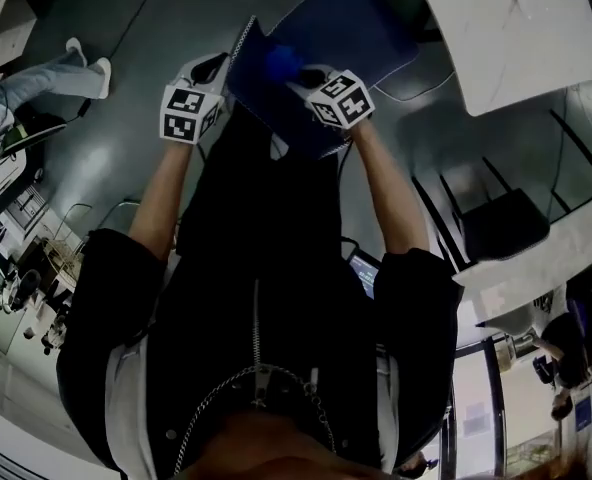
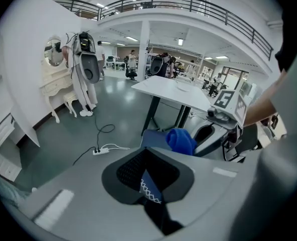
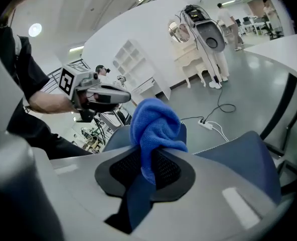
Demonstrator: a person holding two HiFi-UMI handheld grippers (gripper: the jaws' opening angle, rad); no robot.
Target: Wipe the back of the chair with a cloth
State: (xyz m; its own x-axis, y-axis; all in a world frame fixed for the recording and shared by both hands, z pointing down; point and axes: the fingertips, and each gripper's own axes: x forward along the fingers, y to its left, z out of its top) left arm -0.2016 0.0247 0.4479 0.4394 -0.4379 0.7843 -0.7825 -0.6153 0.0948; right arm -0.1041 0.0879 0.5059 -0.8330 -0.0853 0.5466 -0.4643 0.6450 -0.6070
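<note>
The dark blue chair back [image 1: 351, 33] tilts up in front of me in the head view, its left rim trimmed with white stitching. My left gripper [image 1: 214, 76] is shut on that stitched rim [image 2: 151, 189]. A bright blue cloth [image 3: 156, 127] is bunched in my right gripper [image 3: 148, 172], which is shut on it and rests against the chair back's panel [image 3: 246, 159]. In the head view the cloth [image 1: 281, 63] lies on the panel between the two marker cubes. From the left gripper view the cloth [image 2: 181, 140] and the right gripper [image 2: 224, 122] show just beyond the chair.
A white table [image 1: 516, 28] stands at the right, close to the chair; its top [image 2: 173, 90] and dark legs show ahead. A power strip with cables [image 2: 101, 150] lies on the grey floor. A white dresser [image 2: 53, 87] stands by the curved wall. A person [image 1: 36, 78] sits far left.
</note>
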